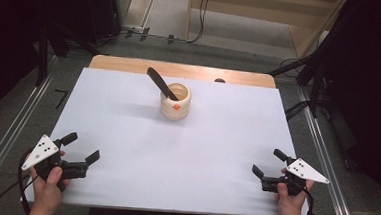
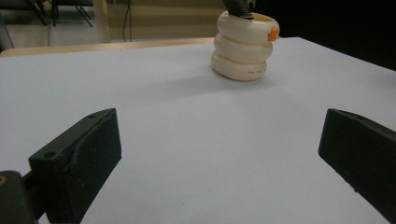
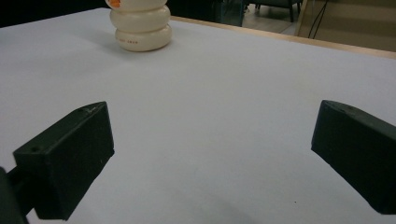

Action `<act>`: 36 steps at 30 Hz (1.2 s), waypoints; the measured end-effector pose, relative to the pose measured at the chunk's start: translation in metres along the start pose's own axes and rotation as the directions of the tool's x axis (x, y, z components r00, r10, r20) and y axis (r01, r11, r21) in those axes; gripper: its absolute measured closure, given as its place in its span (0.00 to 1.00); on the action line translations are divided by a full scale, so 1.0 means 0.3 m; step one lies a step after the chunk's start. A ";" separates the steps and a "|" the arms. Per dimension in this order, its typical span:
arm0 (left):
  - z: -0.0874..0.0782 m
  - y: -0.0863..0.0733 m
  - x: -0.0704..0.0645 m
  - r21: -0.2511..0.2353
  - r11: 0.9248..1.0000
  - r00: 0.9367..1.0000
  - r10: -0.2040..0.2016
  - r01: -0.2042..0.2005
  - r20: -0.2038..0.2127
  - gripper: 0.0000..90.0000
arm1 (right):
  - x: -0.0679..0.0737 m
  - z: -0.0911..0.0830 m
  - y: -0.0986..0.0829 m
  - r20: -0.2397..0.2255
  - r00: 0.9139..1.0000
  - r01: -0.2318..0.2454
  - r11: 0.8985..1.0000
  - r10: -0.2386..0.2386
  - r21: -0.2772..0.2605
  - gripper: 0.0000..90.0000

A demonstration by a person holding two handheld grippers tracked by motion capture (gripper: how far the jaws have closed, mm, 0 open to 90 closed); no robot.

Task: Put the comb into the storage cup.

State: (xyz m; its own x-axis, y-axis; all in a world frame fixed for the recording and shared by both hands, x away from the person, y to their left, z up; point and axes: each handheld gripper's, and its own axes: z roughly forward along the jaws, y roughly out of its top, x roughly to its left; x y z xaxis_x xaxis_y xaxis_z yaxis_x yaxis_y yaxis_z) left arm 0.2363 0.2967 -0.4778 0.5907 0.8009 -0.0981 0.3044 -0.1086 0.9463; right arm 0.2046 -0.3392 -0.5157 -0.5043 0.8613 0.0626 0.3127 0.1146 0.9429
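Both claws sit wide open and hold nothing. The left gripper (image 1: 83, 148) hovers over the near left corner of the white table (image 1: 127, 133), the right gripper (image 1: 269, 162) over the near right corner, each in a hand, well apart from one another.

Far from both, toward the back middle of the table, stands a cream ribbed holder (image 1: 175, 101), upright, its long axis vertical. A black utensil (image 1: 162, 83) leans out of it, its free end tilted up and toward the far left.

From above, the utensil's whole visible length and the holder's open mouth show. The left gripper view catches the holder's three stacked rings (image 2: 243, 45) and its orange mark; the right gripper view crops the holder's (image 3: 140, 25) top off.
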 end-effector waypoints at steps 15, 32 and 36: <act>-0.051 -0.034 0.046 0.024 1.000 0.999 0.017 -0.016 -0.038 0.00 | 0.000 0.001 0.000 0.001 1.000 0.000 1.000 0.000 0.000 0.00; -0.060 -0.062 0.086 0.010 0.999 0.998 -0.050 0.051 -0.031 0.00 | -0.002 0.002 0.000 -0.007 1.000 -0.004 1.000 0.004 -0.003 0.00; -0.056 -0.063 0.079 0.017 0.999 0.999 -0.038 0.039 -0.027 0.00 | -0.003 0.001 0.000 -0.007 1.000 -0.008 1.000 0.008 -0.004 0.00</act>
State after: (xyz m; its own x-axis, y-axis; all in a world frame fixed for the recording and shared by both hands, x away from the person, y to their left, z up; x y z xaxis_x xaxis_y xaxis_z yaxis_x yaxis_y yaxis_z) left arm 0.2320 0.3276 -0.4929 0.5585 0.8198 -0.1260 0.3397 -0.0874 0.9365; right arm 0.2054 -0.3397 -0.5159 -0.5075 0.8586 0.0721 0.3136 0.1062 0.9436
